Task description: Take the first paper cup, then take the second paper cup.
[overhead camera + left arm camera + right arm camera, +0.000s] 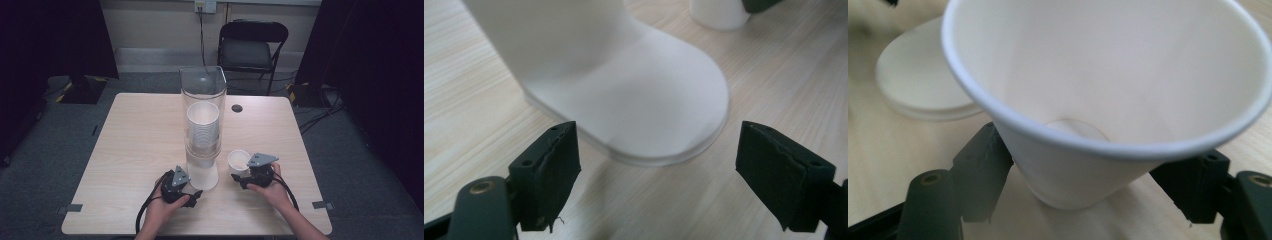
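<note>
On the pale wooden table (135, 150), a tall clear cup dispenser (202, 100) stands near the middle on a white base (664, 100), with a stack of white paper cups (202, 127) inside its tube. Just to the right of the base, a single white paper cup (238, 162) stands upright on the tabletop.

The right gripper (246, 180), held in the person's right hand (270, 187), sits at this cup. In the right gripper view its two black jaws stand on either side of the cup's (1108, 95) lower wall, close against it; whether they actually press it cannot be told. The cup's mouth is open toward the camera and its inside looks empty.

The left gripper (192, 192), held in the left hand (162, 207), rests low on the table in front of the dispenser's base. In the left gripper view (656, 175) its jaws are spread wide with nothing between them, the rounded front edge of the base lying just beyond their tips.

Beyond the table, a dark folding chair (252, 45) stands against the wall.
</note>
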Motion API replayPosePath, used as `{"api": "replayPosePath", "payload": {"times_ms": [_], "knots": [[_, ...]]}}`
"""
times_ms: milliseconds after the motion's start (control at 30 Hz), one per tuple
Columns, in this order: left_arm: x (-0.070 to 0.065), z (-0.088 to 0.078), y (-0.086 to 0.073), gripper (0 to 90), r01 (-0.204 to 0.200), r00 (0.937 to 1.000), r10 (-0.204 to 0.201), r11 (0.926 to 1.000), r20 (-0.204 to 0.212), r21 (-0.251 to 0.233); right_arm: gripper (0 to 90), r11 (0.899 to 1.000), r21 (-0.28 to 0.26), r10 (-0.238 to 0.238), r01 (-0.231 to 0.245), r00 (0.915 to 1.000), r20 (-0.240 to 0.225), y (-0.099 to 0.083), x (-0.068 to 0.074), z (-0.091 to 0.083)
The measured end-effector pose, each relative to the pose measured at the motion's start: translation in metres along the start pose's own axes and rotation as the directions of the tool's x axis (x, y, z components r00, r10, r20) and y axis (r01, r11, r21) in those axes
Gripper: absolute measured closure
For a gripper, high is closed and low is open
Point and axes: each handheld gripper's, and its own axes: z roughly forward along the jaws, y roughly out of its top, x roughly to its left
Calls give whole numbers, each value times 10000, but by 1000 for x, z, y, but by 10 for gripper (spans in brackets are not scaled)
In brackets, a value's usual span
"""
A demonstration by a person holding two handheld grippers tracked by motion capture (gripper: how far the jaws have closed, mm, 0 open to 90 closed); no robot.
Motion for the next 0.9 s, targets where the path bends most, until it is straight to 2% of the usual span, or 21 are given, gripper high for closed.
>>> {"api": "replayPosePath", "payload": {"times_ms": [67,167,200,267,300,367,467,500,633,733,800,900], "knots": [[3,-1,-3,175,22,10000,-22,9999,-17,124,226,9998,177,115,-118,9998,181,0,-7,2],[8,-3,-6,175,-101,9999,102,9996,-41,266,199,9994,93,337,-340,9989,315,1,-12,-2],[8,-3,-8,174,12,10000,-11,9996,-33,285,188,9994,72,347,-349,9990,266,0,-12,-4],[11,-5,-9,175,-120,9999,124,9989,-78,450,141,9985,111,538,-540,9983,219,-1,-12,-9],[12,-6,-11,175,-102,9999,106,9991,-76,418,150,9980,103,620,-621,9980,113,-2,-12,-12],[14,-7,-13,174,-99,9999,101,9991,-38,416,146,9983,44,581,-582,9981,195,-4,-12,-18],[16,-7,-16,174,-246,9996,252,9978,-82,620,144,9979,40,653,-654,9978,67,-7,-11,-25],[16,-6,-17,174,-159,9999,161,9980,-36,618,144,9977,90,670,-670,9978,20,-8,-11,-26],[16,-6,-19,174,-228,9997,223,9969,68,751,145,9966,244,786,-788,9969,80,-13,-9,-31],[17,-7,-20,173,-188,9998,184,9970,63,753,146,9976,305,624,-626,9980,52,-13,-4,-36],[18,-7,-21,172,-60,10000,55,9975,72,709,143,9981,330,533,-528,9985,-136,-11,0,-40],[19,-8,-23,167,-74,9999,65,9975,133,696,147,9985,341,439,-427,9984,-353,-10,8,-44]]}}
